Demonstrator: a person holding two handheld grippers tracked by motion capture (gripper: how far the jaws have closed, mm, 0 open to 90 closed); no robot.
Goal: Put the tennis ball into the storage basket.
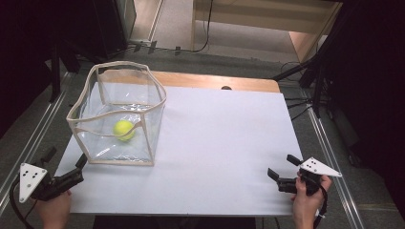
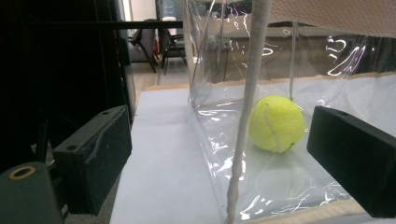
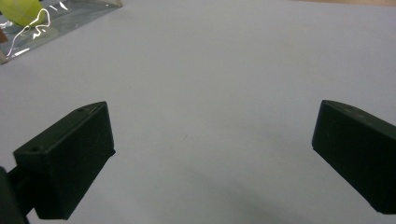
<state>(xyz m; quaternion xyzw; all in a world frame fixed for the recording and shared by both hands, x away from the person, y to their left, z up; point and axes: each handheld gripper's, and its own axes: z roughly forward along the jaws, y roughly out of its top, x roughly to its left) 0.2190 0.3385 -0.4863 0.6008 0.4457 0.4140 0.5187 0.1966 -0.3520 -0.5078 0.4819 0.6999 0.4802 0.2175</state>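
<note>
A yellow-green tennis ball [image 1: 123, 130] is lying on the floor of a clear plastic bag [image 1: 117, 114] with cream fabric edging, which is standing open-topped on the left part of the white tabletop [image 1: 224, 143]. The ball is sitting toward the bag's near side, roughly in the middle of its width, and nothing else is showing inside the bag. In the left gripper view the ball [image 2: 276, 123] is showing through the transparent wall, just behind a cream corner seam [image 2: 247, 112] that is running up the bag's near edge. The left gripper [image 1: 66, 163] is hovering at the tabletop's near left corner, just beside the bag's near left corner, with its jaws standing wide apart and holding nothing. The right gripper [image 1: 283, 166] is resting well apart from the bag, near the tabletop's near right edge, in the person's right hand [image 1: 308, 200]; its jaws are also spread wide over bare white surface. Beyond the far edge of the white sheet a strip of wooden board [image 1: 215, 81] is showing.
</note>
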